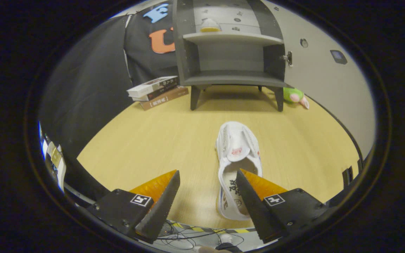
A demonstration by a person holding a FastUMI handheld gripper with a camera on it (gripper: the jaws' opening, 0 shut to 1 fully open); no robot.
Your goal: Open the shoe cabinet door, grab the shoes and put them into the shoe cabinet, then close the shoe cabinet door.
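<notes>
While the gripper (pixel 207 175) hangs low over the wooden table (pixel 146 140), its fingers are spread apart and grasp nothing. A white shoe (pixel 238 154) lies flat on the table, toe pointing toward the far side; its heel end sits at the right finger, which overlaps the shoe's opening, while the left finger stands clear to the left. On the far side stands the grey shoe cabinet (pixel 229 52), its door (pixel 323 66) swung open to the right and the lower shelf bare; a small object rests on the upper shelf, too small to tell. A stack of books (pixel 158 92) lies left of the cabinet, and a green plush toy (pixel 294 95) lies right of its legs.

The shoe looks light and soft-sided, likely to fold if pinched loosely. The firmer heel rim or one side wall beside the strap seems the best hold.
</notes>
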